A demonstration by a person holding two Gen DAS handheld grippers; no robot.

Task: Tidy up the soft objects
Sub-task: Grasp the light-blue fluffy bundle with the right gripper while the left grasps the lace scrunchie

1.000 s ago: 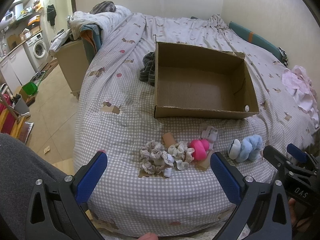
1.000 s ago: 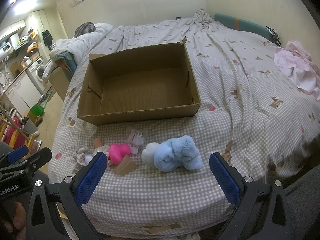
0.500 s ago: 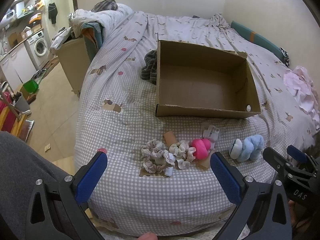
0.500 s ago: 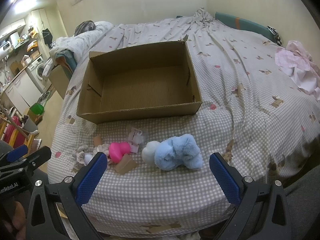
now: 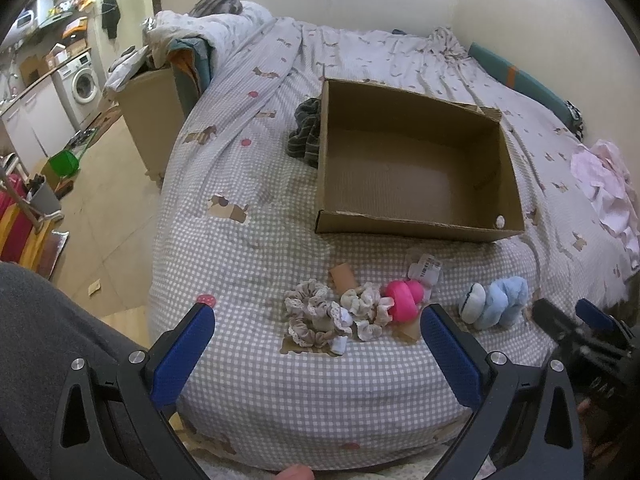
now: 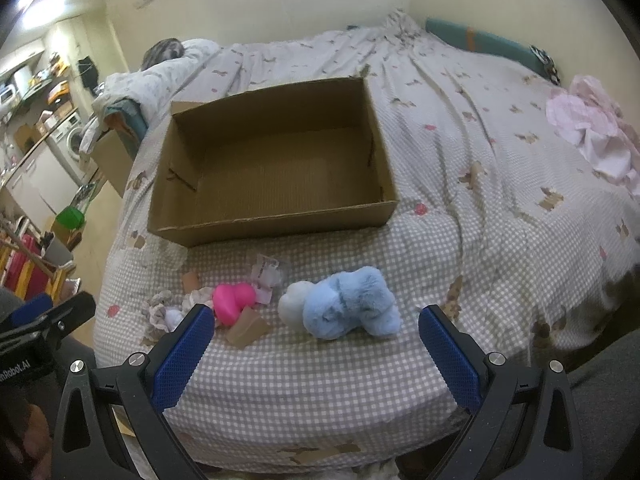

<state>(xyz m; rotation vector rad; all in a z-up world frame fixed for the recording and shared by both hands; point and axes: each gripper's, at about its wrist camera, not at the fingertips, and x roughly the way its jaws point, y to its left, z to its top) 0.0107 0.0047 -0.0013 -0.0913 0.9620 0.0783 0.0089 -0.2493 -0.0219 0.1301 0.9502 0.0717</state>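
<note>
Scrunchies [image 5: 320, 318] and a pink heart toy [image 5: 403, 298] lie on the bed [image 5: 248, 360] just ahead of the left gripper [image 5: 318, 338], jaws wide, holding nothing. Blue plush [image 6: 348, 308] sits right between the right gripper [image 6: 316, 338] fingers' line, also spread wide and empty. Cardboard box [image 6: 276, 222] is further ahead of both.

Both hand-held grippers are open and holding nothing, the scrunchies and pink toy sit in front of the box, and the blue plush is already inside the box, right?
Not quite. The blue plush is not in the cardboard box; it lies on the bed in front of it, and the box is empty, as the right wrist view shows. The rest holds: left hand-held gripper and right hand-held gripper are open, scrunchies and pink toy lie before the box.
</note>
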